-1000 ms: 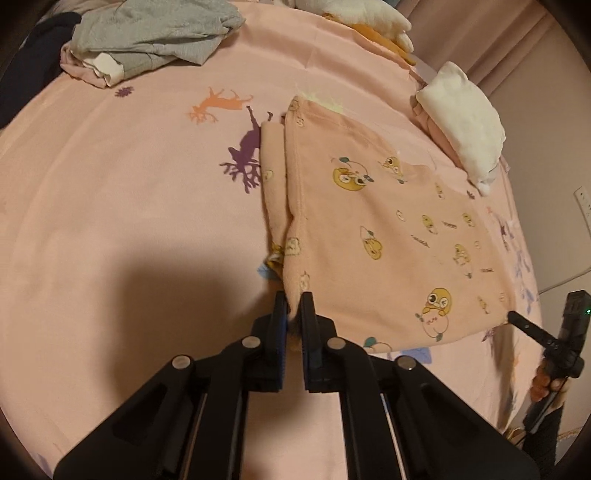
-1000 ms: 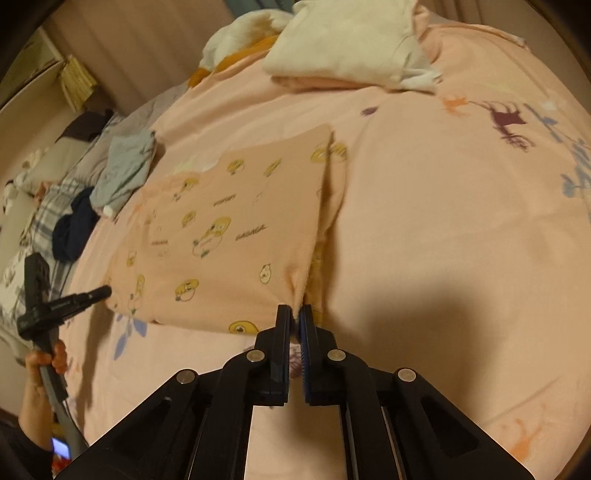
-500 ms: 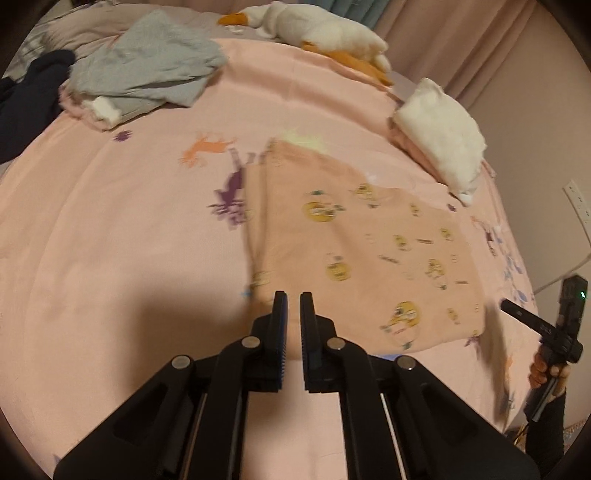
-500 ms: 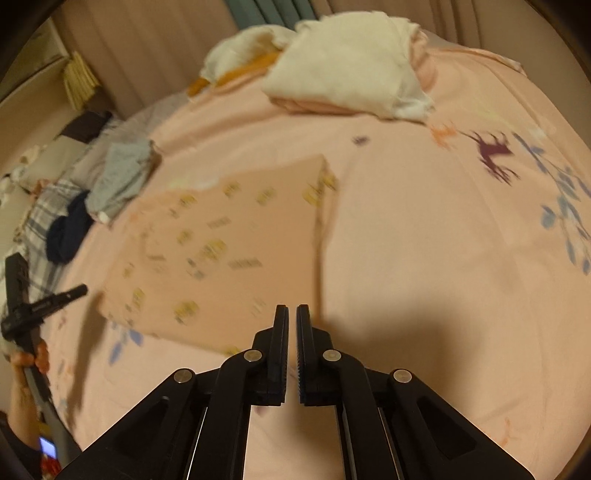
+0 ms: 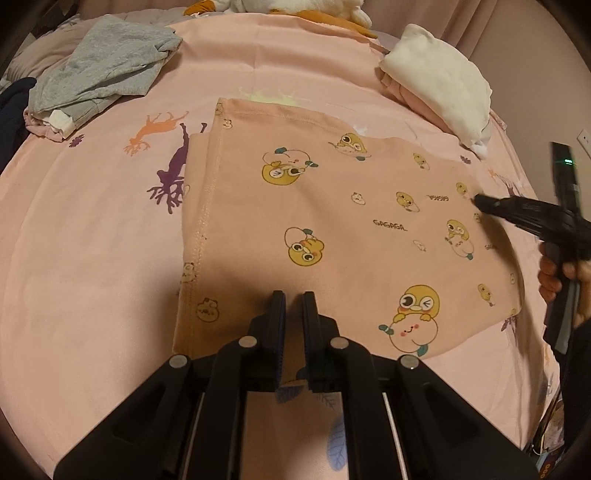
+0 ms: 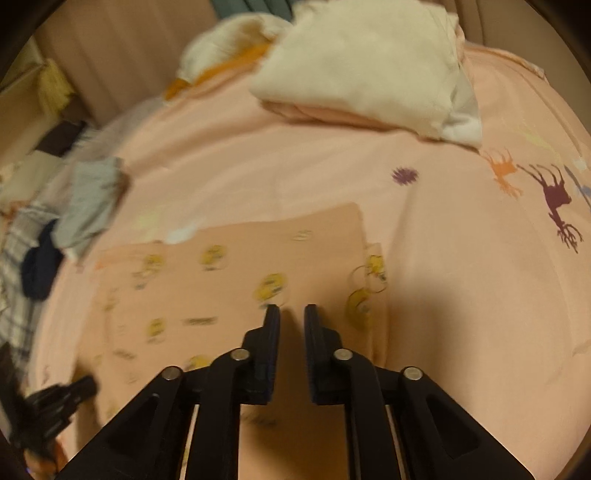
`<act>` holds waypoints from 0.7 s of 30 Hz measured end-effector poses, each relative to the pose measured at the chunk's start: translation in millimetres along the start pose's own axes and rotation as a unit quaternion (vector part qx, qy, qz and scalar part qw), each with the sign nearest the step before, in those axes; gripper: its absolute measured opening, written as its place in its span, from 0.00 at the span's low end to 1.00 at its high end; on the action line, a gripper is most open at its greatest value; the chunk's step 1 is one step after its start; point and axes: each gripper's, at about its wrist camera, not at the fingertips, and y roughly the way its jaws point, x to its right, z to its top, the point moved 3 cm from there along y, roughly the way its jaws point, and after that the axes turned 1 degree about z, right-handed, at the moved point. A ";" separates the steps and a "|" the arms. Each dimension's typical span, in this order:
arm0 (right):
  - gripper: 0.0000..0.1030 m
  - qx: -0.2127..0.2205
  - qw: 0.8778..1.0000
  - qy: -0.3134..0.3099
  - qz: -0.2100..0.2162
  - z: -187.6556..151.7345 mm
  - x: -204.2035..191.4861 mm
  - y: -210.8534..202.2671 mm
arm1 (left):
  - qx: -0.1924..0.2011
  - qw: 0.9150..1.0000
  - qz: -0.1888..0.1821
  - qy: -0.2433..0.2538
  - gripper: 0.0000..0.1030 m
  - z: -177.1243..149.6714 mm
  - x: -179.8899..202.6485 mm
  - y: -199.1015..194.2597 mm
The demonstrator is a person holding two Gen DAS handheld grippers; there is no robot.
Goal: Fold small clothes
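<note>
A peach garment [image 5: 332,229] printed with yellow cartoon chicks lies folded flat on the pink bedsheet [image 5: 92,258]. It also shows, blurred, in the right wrist view [image 6: 221,288]. My left gripper [image 5: 293,299] hovers over the garment's near edge with its jaws slightly apart and nothing between them. My right gripper [image 6: 291,314] hovers over the garment's near right part, jaws slightly apart and empty. The right gripper also shows in the left wrist view [image 5: 517,212] at the garment's right side.
A grey garment pile [image 5: 107,70] and a dark cloth [image 5: 11,110] lie at the far left. A folded white and pink stack [image 5: 439,77] lies at the far right. A stuffed toy [image 5: 314,9] rests at the head of the bed.
Both grippers let go of the garment's near corners, lifted away, then moved back in over it. The garment now lies flat. The right view is blurred by motion.
</note>
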 end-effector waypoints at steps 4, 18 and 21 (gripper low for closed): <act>0.12 -0.001 1.000 0.005 0.006 -4.6 3.4 -0.6 | 0.000 1.000 -0.001 0.000 0.09 -0.9 -1.0 1.5; 0.14 0.003 0.998 -0.042 0.048 -53.9 -9.9 -45.4 | 0.007 1.000 0.005 0.005 0.12 -9.8 0.6 -5.5; 0.18 -0.020 0.998 -0.056 0.039 -68.7 -10.4 -34.9 | 0.006 1.000 0.001 0.003 0.13 -16.1 -0.8 -8.6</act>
